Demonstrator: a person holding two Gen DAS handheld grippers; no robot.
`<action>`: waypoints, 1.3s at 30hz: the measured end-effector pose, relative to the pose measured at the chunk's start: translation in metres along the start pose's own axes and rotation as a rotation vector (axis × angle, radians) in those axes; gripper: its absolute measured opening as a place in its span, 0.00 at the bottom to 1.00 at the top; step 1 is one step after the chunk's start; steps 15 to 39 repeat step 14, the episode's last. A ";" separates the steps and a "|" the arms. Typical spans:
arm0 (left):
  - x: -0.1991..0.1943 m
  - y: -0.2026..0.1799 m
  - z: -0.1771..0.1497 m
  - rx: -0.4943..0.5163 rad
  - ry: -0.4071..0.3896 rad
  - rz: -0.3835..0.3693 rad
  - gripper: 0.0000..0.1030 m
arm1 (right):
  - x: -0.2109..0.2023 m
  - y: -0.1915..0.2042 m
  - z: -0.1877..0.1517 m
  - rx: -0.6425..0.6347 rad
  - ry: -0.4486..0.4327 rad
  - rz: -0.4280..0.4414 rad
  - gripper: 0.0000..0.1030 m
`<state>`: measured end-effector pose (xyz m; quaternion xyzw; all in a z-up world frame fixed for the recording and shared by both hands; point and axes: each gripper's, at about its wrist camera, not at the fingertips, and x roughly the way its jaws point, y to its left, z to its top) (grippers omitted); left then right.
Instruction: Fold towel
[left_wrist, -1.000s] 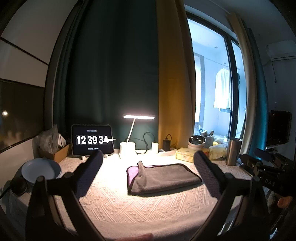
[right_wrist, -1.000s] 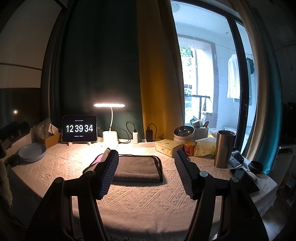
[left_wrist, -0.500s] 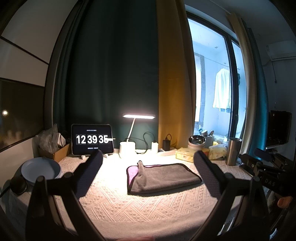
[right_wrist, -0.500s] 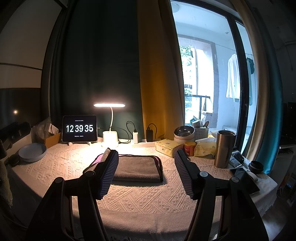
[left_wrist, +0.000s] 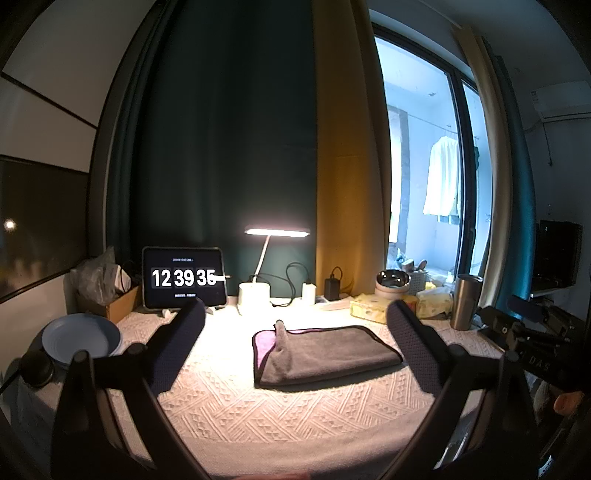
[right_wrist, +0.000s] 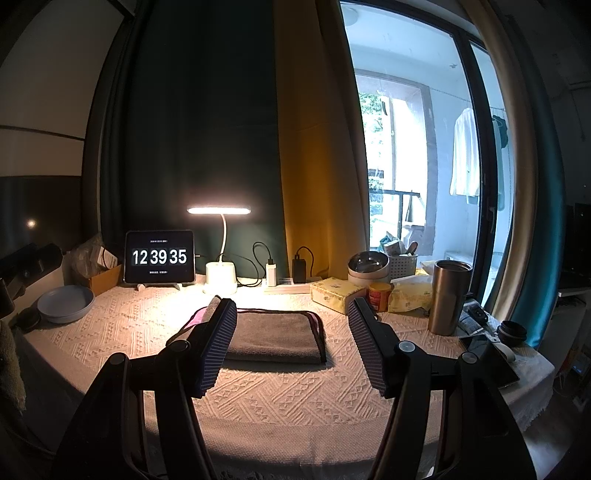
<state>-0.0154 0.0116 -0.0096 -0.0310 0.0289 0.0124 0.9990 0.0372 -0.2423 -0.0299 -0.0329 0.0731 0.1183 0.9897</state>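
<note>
A grey towel (left_wrist: 325, 352) with a pink underside and dark trim lies folded on the white knitted tablecloth (left_wrist: 280, 406), one corner standing up at its far left. It also shows in the right wrist view (right_wrist: 273, 338). My left gripper (left_wrist: 295, 332) is open and empty, held above the table in front of the towel. My right gripper (right_wrist: 291, 325) is open and empty, also short of the towel; its left finger (right_wrist: 218, 343) hides the towel's left edge.
At the back stand a tablet clock (right_wrist: 159, 257), a lit desk lamp (right_wrist: 221, 273), chargers and a tissue box (right_wrist: 334, 293). A steel tumbler (right_wrist: 448, 297), a bowl and a can stand right. A blue plate (right_wrist: 66, 302) sits left.
Nothing has moved except the clock, which went from 12:39:34 to 12:39:35. Both grippers and the towel stay as they were.
</note>
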 end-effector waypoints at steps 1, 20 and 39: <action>0.000 0.000 0.000 0.000 0.000 0.001 0.97 | 0.000 0.001 0.001 0.000 0.000 0.000 0.64; 0.013 -0.008 -0.001 0.011 0.021 -0.010 0.97 | 0.011 0.003 0.006 0.013 -0.007 0.020 0.64; 0.013 -0.008 -0.001 0.011 0.021 -0.010 0.97 | 0.011 0.003 0.006 0.013 -0.007 0.020 0.64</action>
